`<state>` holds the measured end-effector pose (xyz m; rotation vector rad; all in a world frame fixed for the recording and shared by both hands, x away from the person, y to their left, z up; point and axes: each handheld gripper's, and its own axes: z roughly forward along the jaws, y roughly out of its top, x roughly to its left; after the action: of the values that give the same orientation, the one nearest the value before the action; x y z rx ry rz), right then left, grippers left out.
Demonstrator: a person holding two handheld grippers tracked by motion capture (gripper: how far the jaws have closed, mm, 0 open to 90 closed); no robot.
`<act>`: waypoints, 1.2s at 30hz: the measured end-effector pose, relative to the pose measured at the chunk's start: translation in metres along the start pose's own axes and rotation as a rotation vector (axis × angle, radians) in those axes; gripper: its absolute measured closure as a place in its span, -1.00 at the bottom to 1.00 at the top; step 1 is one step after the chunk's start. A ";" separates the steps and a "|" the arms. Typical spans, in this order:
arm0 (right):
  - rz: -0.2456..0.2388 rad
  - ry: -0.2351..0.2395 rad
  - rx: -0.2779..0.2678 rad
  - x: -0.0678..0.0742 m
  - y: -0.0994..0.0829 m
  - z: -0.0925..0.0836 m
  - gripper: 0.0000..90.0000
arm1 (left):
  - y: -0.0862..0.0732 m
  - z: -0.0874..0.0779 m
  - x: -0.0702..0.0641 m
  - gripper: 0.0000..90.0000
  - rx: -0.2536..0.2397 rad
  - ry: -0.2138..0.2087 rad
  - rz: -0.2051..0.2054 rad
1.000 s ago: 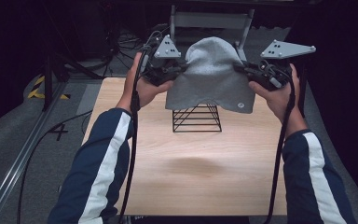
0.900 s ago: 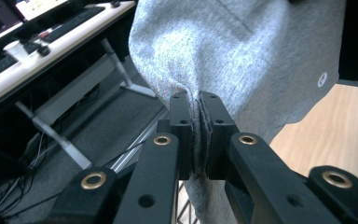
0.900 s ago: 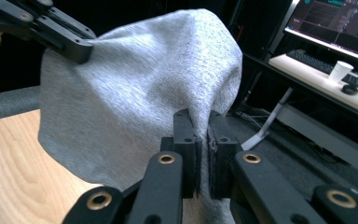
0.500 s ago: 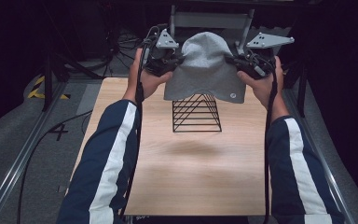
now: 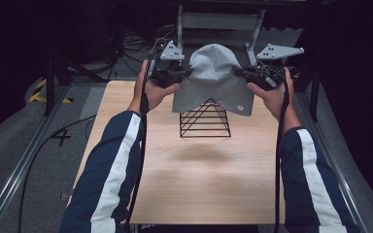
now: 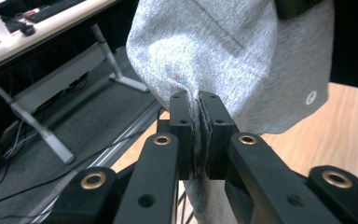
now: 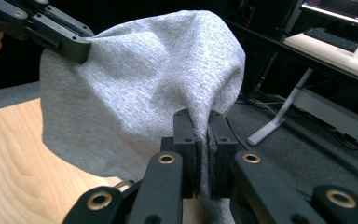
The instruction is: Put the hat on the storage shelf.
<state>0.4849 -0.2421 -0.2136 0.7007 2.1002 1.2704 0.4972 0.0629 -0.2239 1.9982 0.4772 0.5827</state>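
Above the wire rack (image 5: 205, 119), left gripper (image 5: 178, 75) and right gripper (image 5: 245, 74) each pinch the grey hat (image 5: 212, 77), seemingly clear of it

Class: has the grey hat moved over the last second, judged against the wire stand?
Yes. The hat, pinched by the left gripper and right gripper, has risen, uncovering more of the stand.

No readable text — the grey beanie (image 6: 242, 56) bears one small round logo (image 6: 311, 97) (illegible).

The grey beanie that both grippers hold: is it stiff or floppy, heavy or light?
Probably floppy: the grey beanie sags and bunches where the left gripper pinches it. Likely light: thin folds in the right gripper carry it.
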 end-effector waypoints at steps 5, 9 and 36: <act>-0.014 0.004 -0.015 0.005 0.004 -0.010 0.89 | 0.003 -0.008 -0.005 0.89 -0.025 -0.008 0.007; -0.025 0.007 -0.017 0.009 0.006 -0.013 0.89 | 0.001 -0.012 -0.008 0.89 -0.019 -0.014 0.018; 0.017 0.028 0.104 0.013 -0.057 0.026 0.89 | -0.065 0.042 -0.019 0.87 0.107 -0.059 -0.023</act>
<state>0.4865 -0.2412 -0.2779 0.7509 2.2010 1.1931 0.5003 0.0525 -0.3033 2.1025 0.5036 0.4916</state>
